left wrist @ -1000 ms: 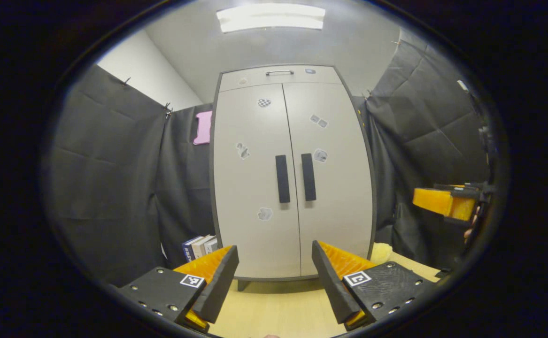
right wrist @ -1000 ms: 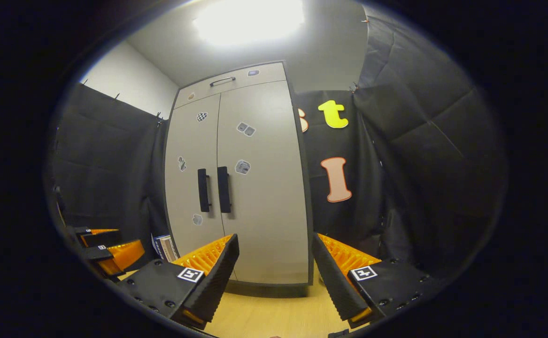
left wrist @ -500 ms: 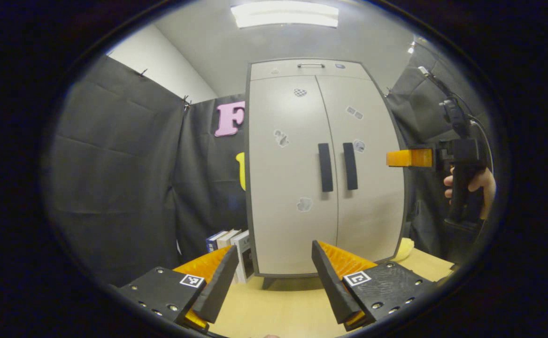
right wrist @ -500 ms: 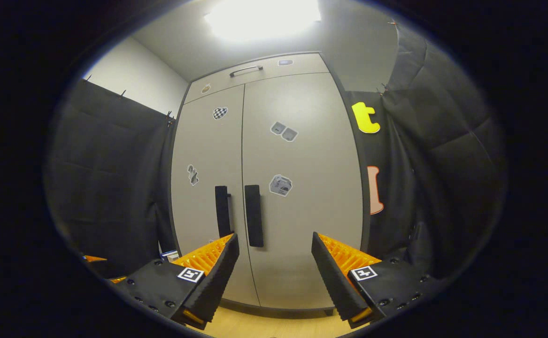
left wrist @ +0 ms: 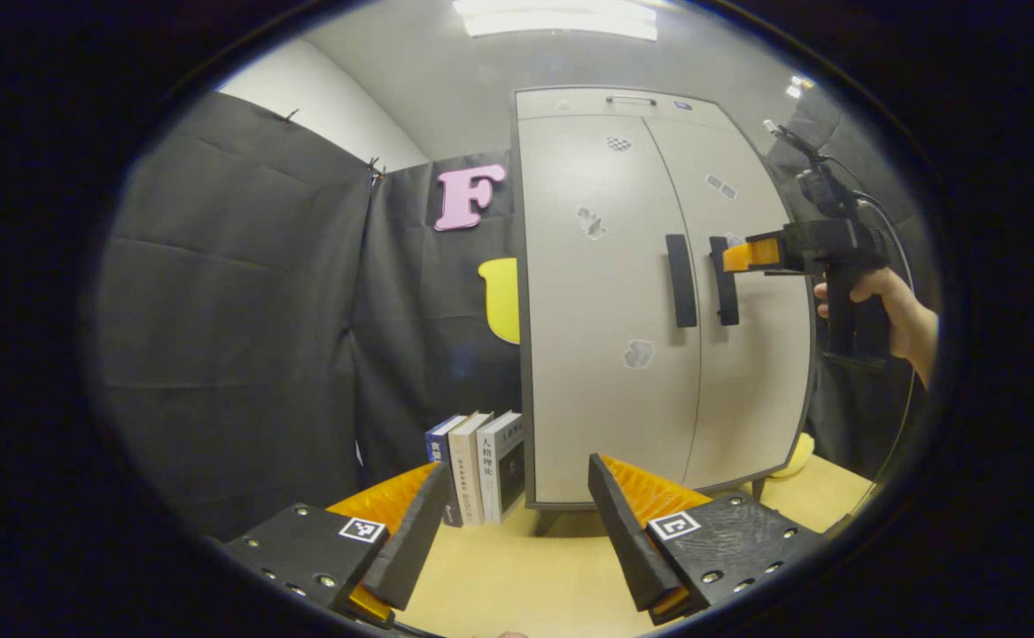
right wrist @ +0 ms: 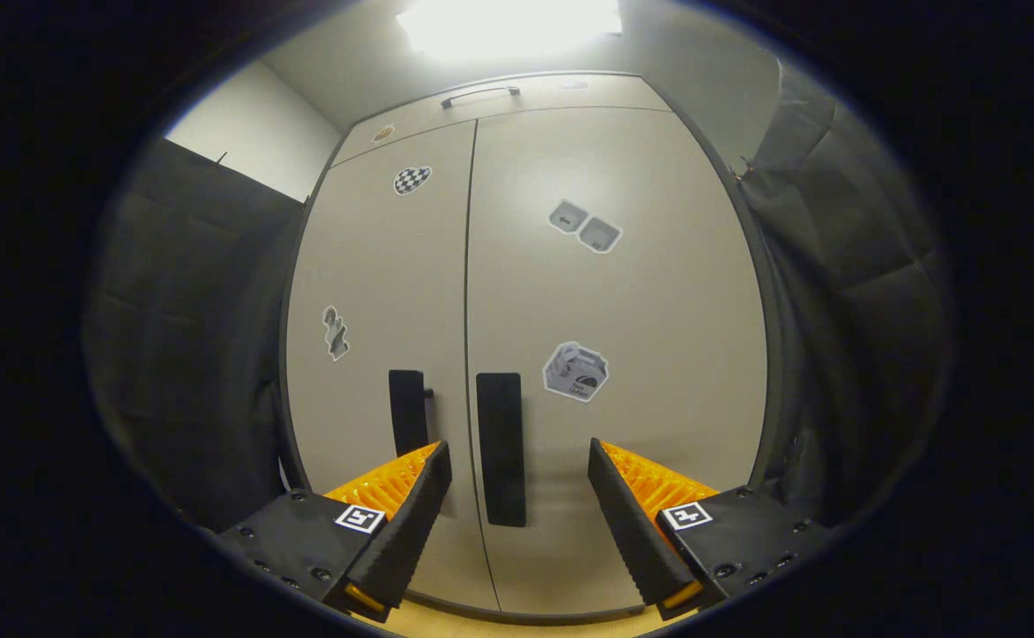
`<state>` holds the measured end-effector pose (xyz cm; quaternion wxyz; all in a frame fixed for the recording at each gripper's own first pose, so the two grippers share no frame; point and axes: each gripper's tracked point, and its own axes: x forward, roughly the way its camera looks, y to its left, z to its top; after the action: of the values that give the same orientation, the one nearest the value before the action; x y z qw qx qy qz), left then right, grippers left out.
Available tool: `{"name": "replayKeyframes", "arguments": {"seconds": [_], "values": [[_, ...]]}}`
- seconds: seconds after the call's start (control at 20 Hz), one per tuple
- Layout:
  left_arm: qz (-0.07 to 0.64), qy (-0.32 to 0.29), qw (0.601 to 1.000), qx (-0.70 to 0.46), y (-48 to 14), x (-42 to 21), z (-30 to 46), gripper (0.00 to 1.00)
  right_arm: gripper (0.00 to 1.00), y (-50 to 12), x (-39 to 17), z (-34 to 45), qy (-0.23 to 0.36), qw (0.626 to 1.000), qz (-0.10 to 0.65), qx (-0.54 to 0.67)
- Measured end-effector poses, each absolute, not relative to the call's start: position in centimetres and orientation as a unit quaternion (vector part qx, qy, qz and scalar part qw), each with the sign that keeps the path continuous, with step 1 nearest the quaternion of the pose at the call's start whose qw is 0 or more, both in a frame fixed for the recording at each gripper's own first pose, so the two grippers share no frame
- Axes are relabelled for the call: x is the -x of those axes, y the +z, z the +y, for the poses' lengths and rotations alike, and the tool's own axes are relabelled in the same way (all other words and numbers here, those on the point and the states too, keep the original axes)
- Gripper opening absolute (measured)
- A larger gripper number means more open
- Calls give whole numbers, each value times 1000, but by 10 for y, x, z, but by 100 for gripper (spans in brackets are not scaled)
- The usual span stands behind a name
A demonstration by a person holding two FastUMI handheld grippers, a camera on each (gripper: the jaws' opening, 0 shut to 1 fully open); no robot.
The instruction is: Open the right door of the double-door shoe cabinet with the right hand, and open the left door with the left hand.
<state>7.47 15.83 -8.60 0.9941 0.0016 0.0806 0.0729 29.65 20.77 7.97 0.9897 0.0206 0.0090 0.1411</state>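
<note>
Closer now than a moment ago, the right hand-held gripper [right wrist: 519,496] has come up to the cabinet [right wrist: 525,292], its spread fingers framing the right handle [right wrist: 501,447] without touching it. Both doors are shut: the right door [right wrist: 623,310] and the left door [right wrist: 384,266] meet at a thin seam, and the left handle [right wrist: 408,412] sits just beside the seam on its own door. Stickers dot both doors, and a slim metal pull [right wrist: 479,92] runs across the panel above them.

In the left gripper view the cabinet [left wrist: 605,372] has shifted to the right of the picture. The right hand-held gripper [left wrist: 751,255] shows there side-on, level with the right handle [left wrist: 726,282] and very near it, gripped by a hand [left wrist: 880,306]. The left hand-held gripper [left wrist: 519,523] hangs well back from the cabinet, fingers spread and empty, over the wooden counter [left wrist: 517,576]. Three books [left wrist: 481,474] stand upright against the cabinet's left side, and something yellow [left wrist: 796,456] lies at its right foot.
</note>
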Motion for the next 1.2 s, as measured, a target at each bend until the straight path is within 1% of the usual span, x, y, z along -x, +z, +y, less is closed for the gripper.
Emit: {"name": "replayKeyframes", "arguments": {"seconds": [0.1, 0.15, 0.25, 0.3, 0.35, 0.4, 0.5, 0.55, 0.6, 0.65, 0.7, 0.75, 0.8, 0.85, 0.9, 0.95, 1.05, 1.2], "values": [[86, 73, 994, -3, -91, -77, 162, 92, 98, 75, -307, 213, 134, 991, 14, -8], [88, 73, 993, -3, -92, -77, 163, 92, 92, 73, -314, 215, 130, 991, 18, -3], [89, 76, 993, 0, -93, -78, 165, 92, 92, 66, -322, 220, 124, 992, 30, -2], [90, 77, 993, 2, -96, -80, 168, 92, 84, 64, -327, 221, 119, 992, 36, -3], [92, 78, 993, 2, -98, -83, 171, 92, 72, 62, -331, 222, 114, 992, 44, -4], [95, 79, 992, 3, -103, -86, 176, 92, 69, 59, -334, 224, 113, 992, 52, -2], [99, 81, 992, 4, -110, -89, 182, 92, 70, 51, -341, 225, 109, 992, 68, 6], [100, 82, 992, 6, -111, -89, 184, 92, 55, 54, -344, 225, 104, 992, 72, 8], [100, 84, 991, 9, -112, -89, 185, 92, 49, 56, -344, 226, 101, 992, 71, 8], [99, 84, 991, 13, -113, -91, 186, 92, 46, 54, -344, 226, 103, 992, 77, 13], [100, 83, 991, 16, -114, -91, 185, 92, 48, 51, -347, 228, 106, 991, 83, 6], [100, 81, 991, 18, -114, -92, 184, 92, 33, 54, -344, 228, 108, 990, 91, 1], [99, 80, 992, 18, -113, -91, 182, 92, 33, 52, -346, 227, 112, 988, 104, -7], [96, 79, 992, 17, -110, -91, 182, 92, 23, 51, -345, 228, 119, 986, 115, -10], [92, 78, 993, 17, -108, -90, 180, 92, 23, 51, -345, 230, 122, 985, 118, -23], [88, 76, 993, 18, -105, -89, 178, 92, 15, 51, -342, 228, 129, 984, 125, -18], [82, 72, 994, 22, -100, -86, 173, 92, 15, 51, -337, 227, 130, 983, 128, -2], [79, 72, 994, 20, -96, -80, 169, 92, 15, 52, -327, 226, 138, 982, 131, -10]]}}
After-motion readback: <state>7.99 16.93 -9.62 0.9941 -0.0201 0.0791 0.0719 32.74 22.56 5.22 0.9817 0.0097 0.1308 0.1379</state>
